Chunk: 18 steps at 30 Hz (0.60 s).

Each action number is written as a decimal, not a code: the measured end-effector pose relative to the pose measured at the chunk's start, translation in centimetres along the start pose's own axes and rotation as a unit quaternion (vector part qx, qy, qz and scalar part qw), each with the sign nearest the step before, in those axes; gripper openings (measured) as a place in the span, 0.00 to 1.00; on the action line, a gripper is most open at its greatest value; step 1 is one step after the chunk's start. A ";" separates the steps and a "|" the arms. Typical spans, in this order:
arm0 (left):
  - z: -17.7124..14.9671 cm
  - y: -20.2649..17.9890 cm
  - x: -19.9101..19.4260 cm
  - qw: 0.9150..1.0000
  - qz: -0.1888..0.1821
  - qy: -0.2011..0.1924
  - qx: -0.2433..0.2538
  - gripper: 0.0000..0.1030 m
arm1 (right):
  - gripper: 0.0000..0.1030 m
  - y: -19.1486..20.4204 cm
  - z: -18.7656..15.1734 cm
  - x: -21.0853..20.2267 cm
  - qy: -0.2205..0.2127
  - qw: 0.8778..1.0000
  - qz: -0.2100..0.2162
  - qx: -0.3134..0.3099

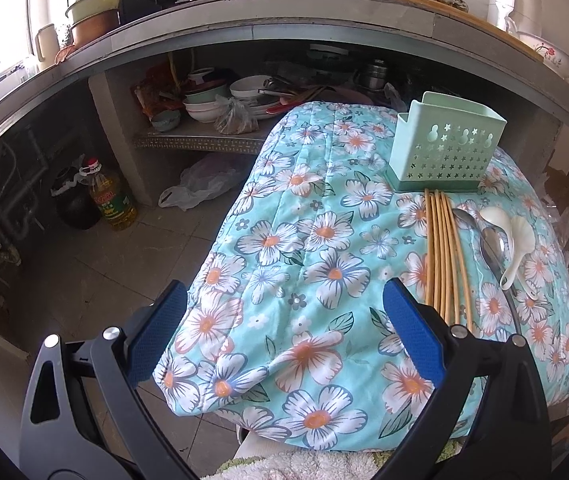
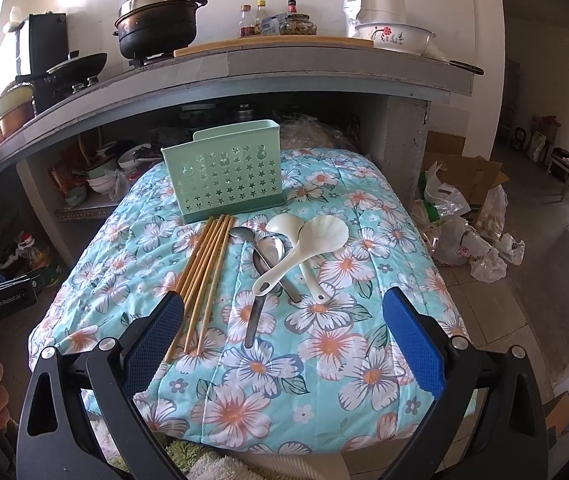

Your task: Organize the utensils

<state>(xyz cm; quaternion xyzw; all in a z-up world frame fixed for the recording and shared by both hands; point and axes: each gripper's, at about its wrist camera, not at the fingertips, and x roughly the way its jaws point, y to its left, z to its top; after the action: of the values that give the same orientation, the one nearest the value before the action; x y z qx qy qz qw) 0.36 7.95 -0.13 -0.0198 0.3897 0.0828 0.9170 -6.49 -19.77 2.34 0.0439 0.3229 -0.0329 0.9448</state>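
Left gripper (image 1: 284,312) and right gripper (image 2: 284,320): jaws apart, holding nothing. Bundled wooden chopsticks (image 2: 204,272), metal spoons (image 2: 268,254), white plastic spoons (image 2: 304,240) lying on floral quilted cover (image 2: 324,360), before upright mint perforated plastic holder (image 2: 224,176).

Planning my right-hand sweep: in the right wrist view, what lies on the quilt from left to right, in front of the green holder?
Chopsticks → metal spoons → white ladle-style spoon → white shell-shaped spoon. The spoons cross each other, so their order is by bowl ends.
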 end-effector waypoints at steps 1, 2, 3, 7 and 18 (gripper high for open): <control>-0.1 0.0 0.0 1.000 0.001 0.001 -0.001 0.92 | 0.94 0.1 0.1 0.0 0.001 1.000 0.001 -0.002; -0.1 0.0 0.0 1.000 0.001 0.001 -0.001 0.92 | 0.94 0.2 0.1 0.0 0.002 1.000 0.002 -0.004; -0.2 0.0 0.0 1.000 0.001 0.001 -0.001 0.92 | 0.94 0.3 0.0 0.0 0.003 1.000 0.004 -0.006; -0.3 0.1 0.0 1.000 0.001 0.004 -0.005 0.92 | 0.94 0.8 0.0 0.0 0.010 1.000 0.007 -0.011; -0.1 0.3 0.1 1.000 0.003 0.007 -0.011 0.92 | 0.94 1.0 0.0 0.1 0.016 1.000 0.011 -0.011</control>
<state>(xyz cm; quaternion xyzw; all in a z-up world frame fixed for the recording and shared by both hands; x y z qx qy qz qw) 0.26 8.29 -0.29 -0.0295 0.3951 0.0895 0.9138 -6.38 -18.74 2.34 0.0371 0.3382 -0.0184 0.9402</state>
